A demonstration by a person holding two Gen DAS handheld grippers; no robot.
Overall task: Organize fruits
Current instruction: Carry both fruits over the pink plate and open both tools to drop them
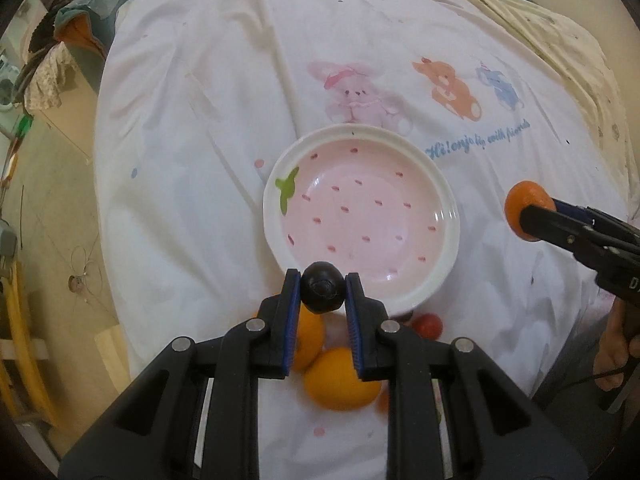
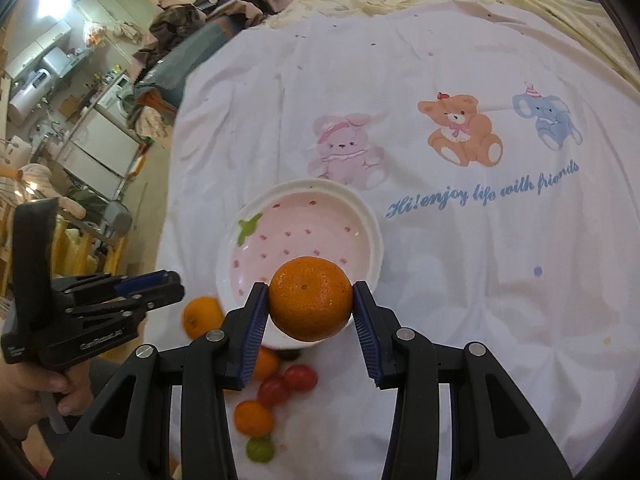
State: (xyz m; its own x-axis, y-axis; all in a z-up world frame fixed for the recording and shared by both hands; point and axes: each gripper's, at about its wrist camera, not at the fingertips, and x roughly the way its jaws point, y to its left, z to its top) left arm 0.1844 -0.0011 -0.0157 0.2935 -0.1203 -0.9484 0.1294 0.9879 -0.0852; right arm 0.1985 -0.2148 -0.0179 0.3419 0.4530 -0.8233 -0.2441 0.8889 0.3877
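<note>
Dark fruit: a small round blackish fruit (image 1: 322, 293), clamped between the blue pads of the left gripper (image 1: 322, 294), held over the near rim of the plate.
Mandarin: an orange mandarin (image 2: 311, 298), pinched at its sides by the right gripper (image 2: 311, 300), whose fingers stand wide around it; held just at the plate's near edge.
Plate: a pink dish with a white rim (image 1: 404, 142), red dashes and a green leaf mark, resting on the cloth.
Loose fruit: another mandarin (image 2: 202, 316), two red cherry tomatoes (image 2: 288, 385), a small orange fruit (image 2: 253, 417) and a green one (image 2: 260, 449) lie near the plate's near side.
Cloth: a white sheet (image 2: 460, 280) printed with a rabbit, a bear and an elephant.
</note>
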